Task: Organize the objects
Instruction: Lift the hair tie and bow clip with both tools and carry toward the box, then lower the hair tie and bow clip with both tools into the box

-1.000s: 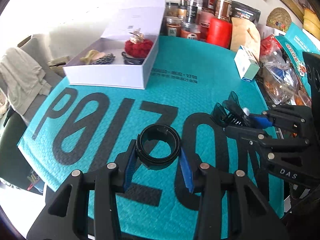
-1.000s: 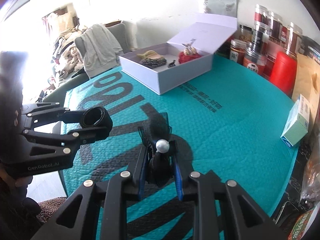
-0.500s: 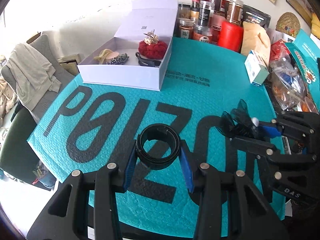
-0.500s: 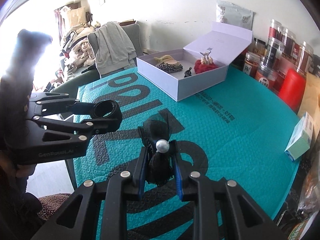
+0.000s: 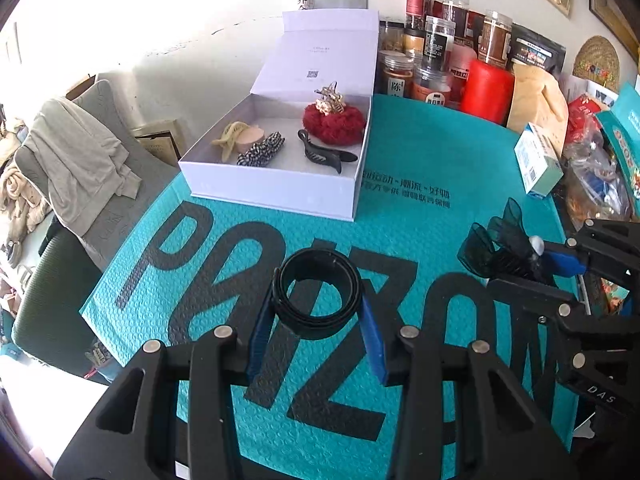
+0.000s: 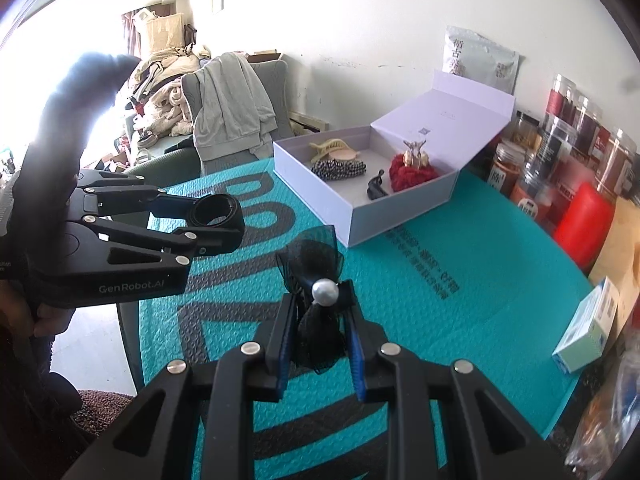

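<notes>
Our left tool pinches the black band between its blue pads, and our right tool is pressed on the black mesh bow with a pearl, both above the tabletop. The white box lies ahead of both tools. We should carry each piece over its front wall, lower into a free spot, and only then release.

The open box sits far on the mat, hair clips inside, jars right of it.
</notes>
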